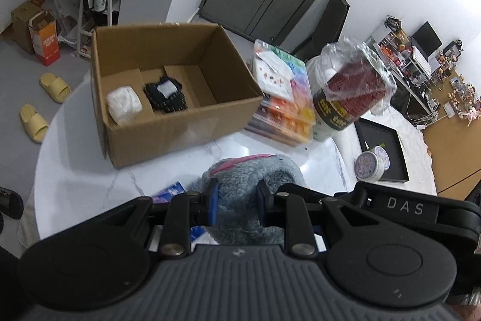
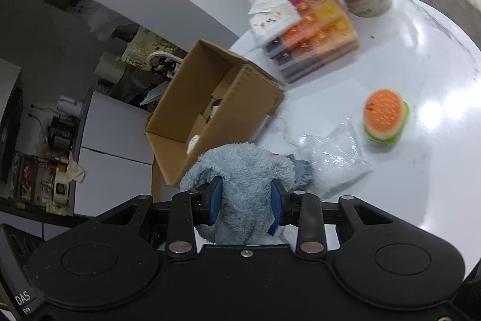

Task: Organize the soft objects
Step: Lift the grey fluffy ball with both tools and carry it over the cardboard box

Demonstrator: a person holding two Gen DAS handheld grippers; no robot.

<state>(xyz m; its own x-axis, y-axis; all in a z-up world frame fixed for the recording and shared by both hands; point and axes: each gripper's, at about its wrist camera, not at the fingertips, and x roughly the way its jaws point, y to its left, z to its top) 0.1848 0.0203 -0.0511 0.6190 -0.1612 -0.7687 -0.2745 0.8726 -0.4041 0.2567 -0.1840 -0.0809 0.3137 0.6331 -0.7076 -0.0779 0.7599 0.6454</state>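
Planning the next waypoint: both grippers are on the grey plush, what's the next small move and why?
Probably carry the grey plush forward over the cardboard box toward its bare right compartment. Left gripper and right gripper both clamp it, the box is open-topped just ahead, and the white bundle and black item fill the left side.

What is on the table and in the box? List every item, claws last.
cardboard box: 1, brown, open, on the white table
white bundle: 1, in the box
black bundle: 1, in the box, beside the white one
bead cases: stack, multicolour, right of box
wrapped cup: 1, red and white
burger toy: 1, orange and green
clear bag: 1
plush: grey-blue, in both claws
left claw: shut on plush
right claw: shut on plush
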